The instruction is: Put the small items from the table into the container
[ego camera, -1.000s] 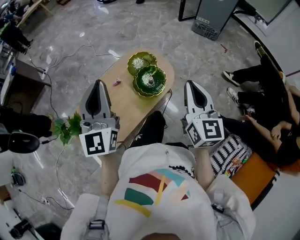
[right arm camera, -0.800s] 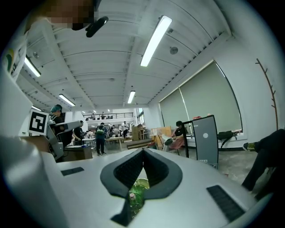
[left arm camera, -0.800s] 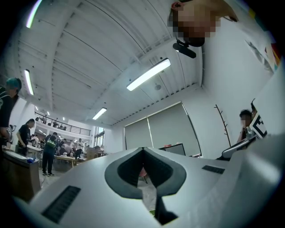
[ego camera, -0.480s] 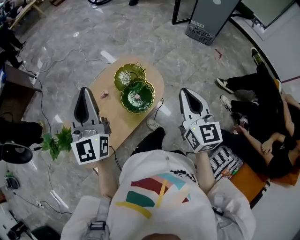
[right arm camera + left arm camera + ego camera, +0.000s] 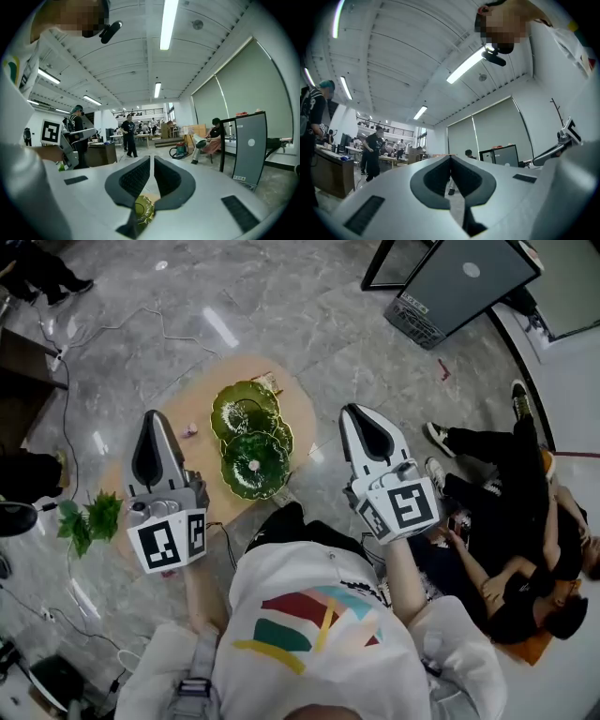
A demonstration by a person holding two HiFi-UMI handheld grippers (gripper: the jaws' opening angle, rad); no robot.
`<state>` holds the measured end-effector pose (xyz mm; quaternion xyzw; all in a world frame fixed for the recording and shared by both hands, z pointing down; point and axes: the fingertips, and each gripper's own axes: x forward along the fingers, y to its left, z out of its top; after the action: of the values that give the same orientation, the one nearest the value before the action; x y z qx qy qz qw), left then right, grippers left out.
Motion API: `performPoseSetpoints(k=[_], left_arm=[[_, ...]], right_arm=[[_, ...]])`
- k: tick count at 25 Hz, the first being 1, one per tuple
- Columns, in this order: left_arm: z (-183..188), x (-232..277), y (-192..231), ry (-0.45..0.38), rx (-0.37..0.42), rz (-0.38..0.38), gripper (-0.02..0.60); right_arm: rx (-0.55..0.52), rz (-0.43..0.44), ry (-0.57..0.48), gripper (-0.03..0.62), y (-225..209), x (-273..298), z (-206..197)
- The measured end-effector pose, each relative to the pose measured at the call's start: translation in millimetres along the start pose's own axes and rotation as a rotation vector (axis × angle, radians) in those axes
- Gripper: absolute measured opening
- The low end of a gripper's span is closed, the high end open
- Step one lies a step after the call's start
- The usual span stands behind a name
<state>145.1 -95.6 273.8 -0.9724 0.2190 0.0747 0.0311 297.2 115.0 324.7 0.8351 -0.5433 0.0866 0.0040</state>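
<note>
Sam: Left gripper and right gripper both have their jaws pressed together, with nothing held. Each gripper's own view shows that best.

Lee: Where are the small things?

Sam: 1 tiny pink thing lies on the table, just beside the far green dish. The near green dish touches the far one and has a small pale bit in its middle.

Lee: What should happen now?

Sam: I think the job has hardly begun. Both grippers hang above the table and touch nothing. The left gripper looks closest to the pink thing. It should open its jaws first and come down slowly. Then it should put 1 jaw on each side and squeeze softly. That thing is so small it could slip or roll away.

Lee: Does the head view show everything?

Sam: It shows the table, both dishes, a leafy plant by the table's end, and people sitting on the right. The left gripper view sees no table at all, only ceiling lights and a big room. The right gripper view shows a bit of green dish through the gap under its shut jaws. The dish is far below and not held. I cannot tell which of the 2 dishes it is.
</note>
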Motion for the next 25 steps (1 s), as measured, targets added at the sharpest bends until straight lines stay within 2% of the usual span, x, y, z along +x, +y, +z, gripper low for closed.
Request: performPoseSetpoints(k=[4, 7, 9, 14, 17, 22, 25], left_arm=[[5, 10, 6, -0.029, 0.002, 0.026, 0.008], [17, 9, 13, -0.06, 0.007, 0.053, 0.008], [25, 5, 17, -0.076, 0.003, 0.08, 0.008], [18, -14, 26, -0.057, 0.009, 0.156, 0.008], [18, -27, 28, -0.04, 0.02, 0.24, 0.008], [17, -31, 30, -0.017, 0.048, 0.377, 0.008], [7, -23, 31, 0.002, 0.066, 0.446, 0.008]], right_arm=[[0.024, 0.017, 0.035, 0.033, -7, 18, -7], [0.025, 0.034, 0.052, 0.117, -8, 28, -9], [0.016, 0.07, 0.062, 0.143, -7, 39, -9], [-0.056, 0.167, 0.105, 0.229, 3, 80, -25], [-0.088, 0.232, 0.138, 0.233, 0, 110, -36], [0.023, 0.325, 0.244, 0.232, -23, 168, -74], [0.037, 0.356, 0.339, 0.232, -38, 212, -114]])
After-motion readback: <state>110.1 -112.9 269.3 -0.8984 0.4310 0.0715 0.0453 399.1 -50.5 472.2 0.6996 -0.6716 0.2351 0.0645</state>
